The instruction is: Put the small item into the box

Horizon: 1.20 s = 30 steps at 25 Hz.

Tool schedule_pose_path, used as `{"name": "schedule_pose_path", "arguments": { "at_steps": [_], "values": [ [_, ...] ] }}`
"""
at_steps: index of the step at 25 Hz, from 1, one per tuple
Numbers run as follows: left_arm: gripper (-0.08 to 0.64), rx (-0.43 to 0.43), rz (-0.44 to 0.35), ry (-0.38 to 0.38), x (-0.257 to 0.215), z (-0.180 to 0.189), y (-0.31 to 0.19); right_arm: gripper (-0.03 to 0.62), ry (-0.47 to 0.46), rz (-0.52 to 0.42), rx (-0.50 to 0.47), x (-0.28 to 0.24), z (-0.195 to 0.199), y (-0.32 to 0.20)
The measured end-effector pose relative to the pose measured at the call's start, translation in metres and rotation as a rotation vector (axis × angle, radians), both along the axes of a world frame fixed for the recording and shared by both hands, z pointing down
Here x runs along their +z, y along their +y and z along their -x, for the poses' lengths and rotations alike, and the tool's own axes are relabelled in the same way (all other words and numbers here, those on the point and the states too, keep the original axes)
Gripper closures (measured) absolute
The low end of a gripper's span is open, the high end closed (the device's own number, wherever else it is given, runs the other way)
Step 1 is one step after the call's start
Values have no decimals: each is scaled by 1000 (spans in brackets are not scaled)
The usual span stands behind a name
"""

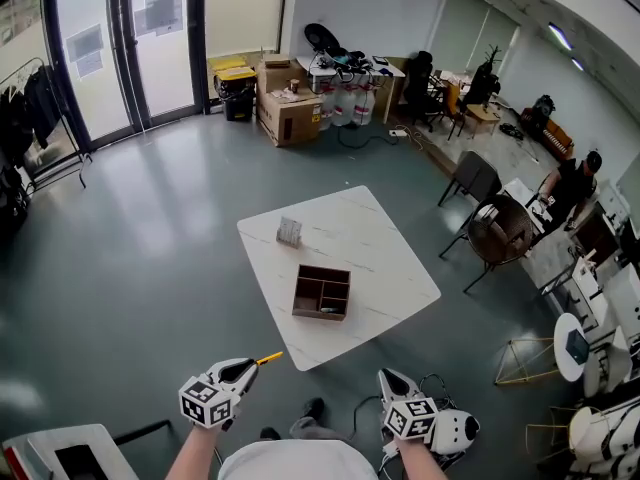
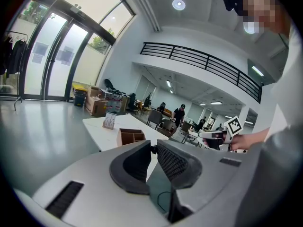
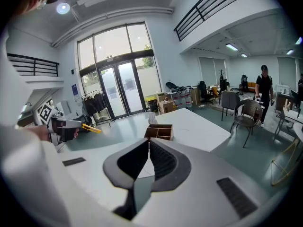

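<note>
White table [image 1: 390,258] in open hall, box [image 1: 318,314] on it, well apart from both grippers.
Small yellow item [image 1: 270,358] pinched at left gripper [image 1: 254,364] tips; right gripper [image 1: 384,376] pressed together, empty. May slip out on the way, being held only by one end.

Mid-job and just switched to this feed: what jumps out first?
A white table stands alone on the grey floor, with a brown divided box on its near half. The left hand-held gripper, short of the table, is shut on a thin yellow item; the right hand-held gripper is shut and empty.
</note>
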State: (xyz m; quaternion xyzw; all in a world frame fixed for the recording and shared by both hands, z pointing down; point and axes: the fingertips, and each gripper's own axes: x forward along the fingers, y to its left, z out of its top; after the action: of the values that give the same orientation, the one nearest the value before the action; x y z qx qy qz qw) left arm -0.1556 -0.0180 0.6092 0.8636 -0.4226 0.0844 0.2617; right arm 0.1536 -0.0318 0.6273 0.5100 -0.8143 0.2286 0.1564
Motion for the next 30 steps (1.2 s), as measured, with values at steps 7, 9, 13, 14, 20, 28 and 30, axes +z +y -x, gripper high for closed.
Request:
{"name": "schedule_pose_path", "arguments": {
  "at_steps": [7, 9, 13, 14, 20, 28, 30],
  "values": [
    [509, -12, 13, -24, 2, -23, -41, 563, -19, 13, -16, 5, -15, -47],
    [509, -24, 15, -30, 4, -30, -53, 563, -28, 18, -18, 6, -21, -61],
    [509, -23, 7, -65, 10, -48, -68, 563, -37, 21, -36, 14, -29, -79],
    [509, -23, 6, -75, 12, -52, -70, 563, -36, 22, -40, 17, -31, -83],
    [509, -35, 30, -93, 25, -73, -83, 563, -40, 39, -49, 26, -48, -97],
    [509, 35, 41, -128, 28, -90, -103, 563, -62, 66, 3, 37, -60, -99],
    [509, 55, 43, -136, 29, -93, -111, 563, -64, 76, 12, 42, -59, -100]
  ]
}}
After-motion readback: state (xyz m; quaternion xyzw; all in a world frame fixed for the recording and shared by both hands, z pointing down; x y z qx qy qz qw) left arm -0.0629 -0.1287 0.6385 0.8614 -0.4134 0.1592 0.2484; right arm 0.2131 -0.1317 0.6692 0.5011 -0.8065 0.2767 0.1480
